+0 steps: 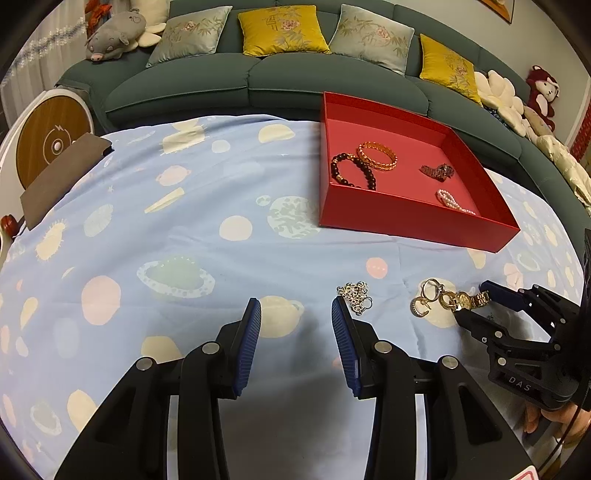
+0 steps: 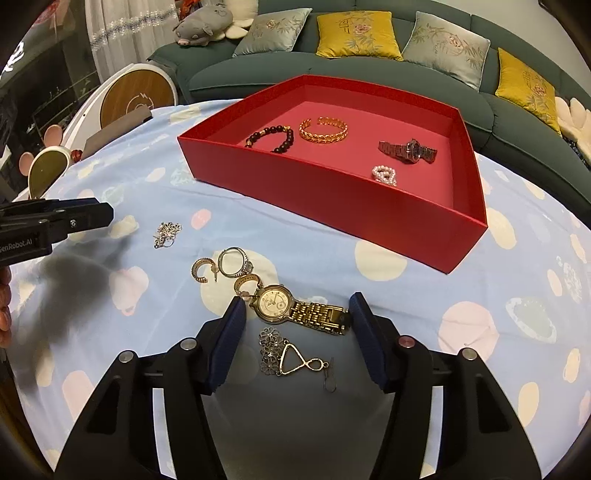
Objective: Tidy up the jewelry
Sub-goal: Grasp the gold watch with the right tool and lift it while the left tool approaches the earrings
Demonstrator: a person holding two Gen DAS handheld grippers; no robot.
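Red box: just one from where I sit
Bracelets in it: I count three: beaded, gold, pearl
Watches: two, a dark one boxed, a gold one on the cloth
Sofa cushions: four, I make it two yellow, two grey-green

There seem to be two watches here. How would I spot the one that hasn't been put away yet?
Start at the red box on the planet-print cloth; the watch you want lies outside it, on the cloth in front. It is the gold watch, lying between the fingers of the right gripper. Unlike the darker watch inside the box, it has a pale round dial and a shiny gold link band.
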